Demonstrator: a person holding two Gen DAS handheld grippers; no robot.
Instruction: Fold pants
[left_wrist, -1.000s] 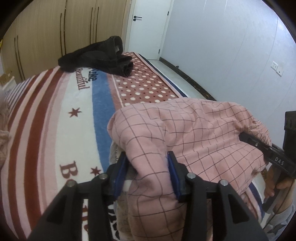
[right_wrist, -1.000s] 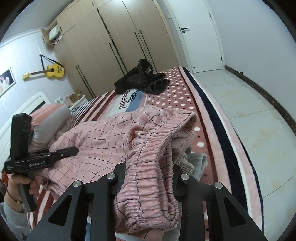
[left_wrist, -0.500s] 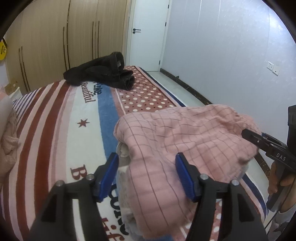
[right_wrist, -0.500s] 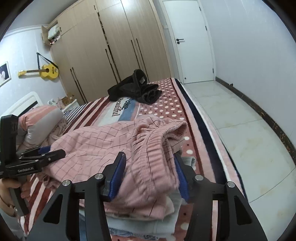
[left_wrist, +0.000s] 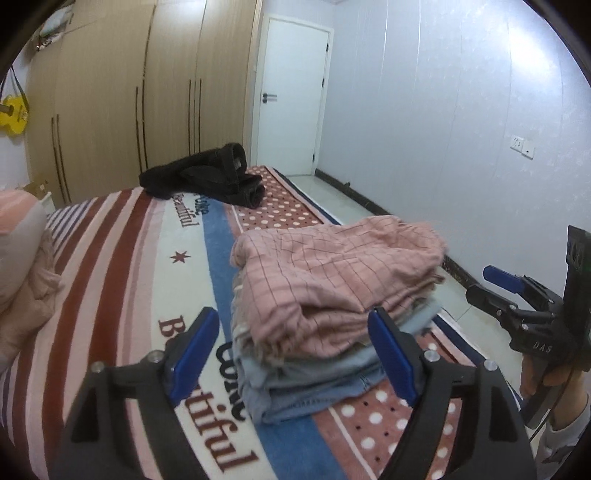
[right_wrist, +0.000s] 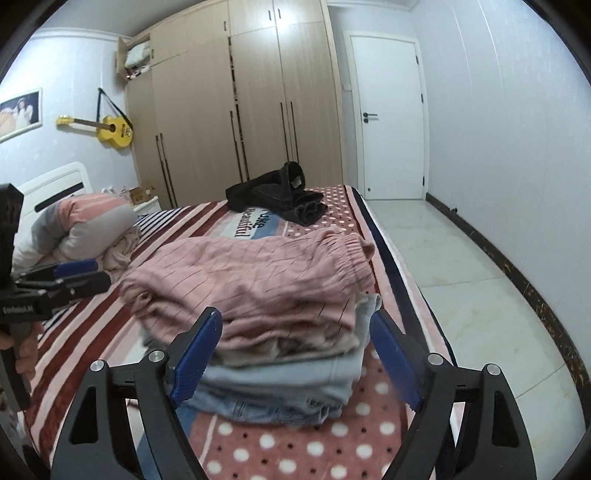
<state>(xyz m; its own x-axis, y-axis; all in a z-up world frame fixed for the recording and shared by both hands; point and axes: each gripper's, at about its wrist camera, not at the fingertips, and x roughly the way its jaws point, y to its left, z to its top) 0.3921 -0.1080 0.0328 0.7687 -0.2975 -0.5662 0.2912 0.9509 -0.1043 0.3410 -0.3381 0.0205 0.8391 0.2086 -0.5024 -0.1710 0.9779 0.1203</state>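
The pink checked pants (left_wrist: 332, 273) lie folded on top of a stack of folded clothes, over a light blue garment (left_wrist: 317, 384), on the bed. They also show in the right wrist view (right_wrist: 266, 284). My left gripper (left_wrist: 295, 347) is open and empty, just short of the stack. My right gripper (right_wrist: 295, 350) is open and empty on the other side of the stack. Each gripper shows in the other's view, the right one (left_wrist: 495, 288) and the left one (right_wrist: 85, 273), both apart from the pants.
A dark garment (left_wrist: 207, 177) lies crumpled at the far end of the striped, dotted blanket (left_wrist: 122, 258). A pillow and pink cloth (right_wrist: 92, 229) sit by the headboard. The bed edge and tiled floor (right_wrist: 461, 266) lie to one side. Wardrobe and door stand behind.
Both grippers opened and let go of the pink pants, which now rest on the stack. Both grippers pulled back and up from it.
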